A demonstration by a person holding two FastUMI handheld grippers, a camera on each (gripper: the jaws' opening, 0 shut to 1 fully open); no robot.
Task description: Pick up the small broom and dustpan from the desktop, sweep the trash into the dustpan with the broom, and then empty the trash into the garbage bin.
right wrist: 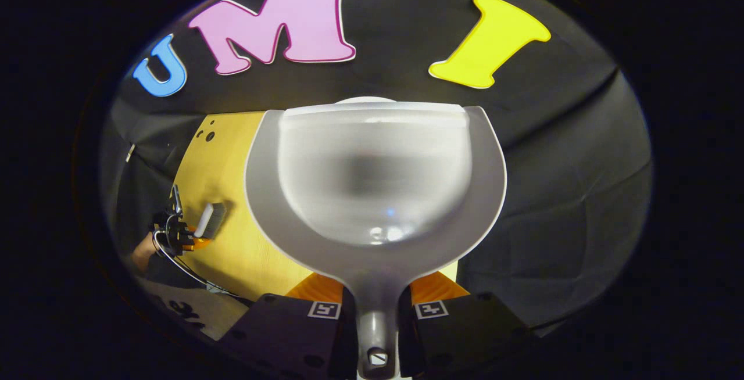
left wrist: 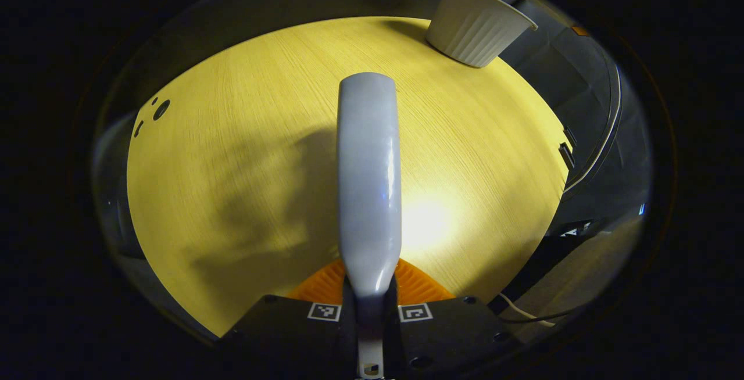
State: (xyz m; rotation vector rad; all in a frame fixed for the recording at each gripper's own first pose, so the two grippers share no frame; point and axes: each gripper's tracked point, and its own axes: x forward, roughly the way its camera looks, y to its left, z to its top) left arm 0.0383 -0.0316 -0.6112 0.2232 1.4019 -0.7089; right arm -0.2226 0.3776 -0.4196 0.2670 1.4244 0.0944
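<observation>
Broom (left wrist: 369,182) sits clamped in the left claw (left wrist: 369,304), both fingers closed on its grey handle near the bottom edge of the left gripper view. Its long axis runs straight away from the camera, pointing forward over the yellow wood-grain counter (left wrist: 232,165), with its rounded far end toward the counter's far edge. A white ribbed garbage bin (left wrist: 476,25) stands at the far right part of the counter, well apart from the broom. The broom casts a shadow on the counter to its left.

Dustpan (right wrist: 375,188) is held by the right claw (right wrist: 376,310), whose fingers are closed on the grey stem of its handle. Its long axis also points directly forward, with the scoop widening away from the claw and its straight front lip farthest from the camera. The inner pan appears translucent grey. Contents cannot be determined.

In the right gripper view, the other claw with its broom (right wrist: 208,220) appears far off at the left, over the counter (right wrist: 232,252), with a hand (right wrist: 142,255) behind it.
</observation>
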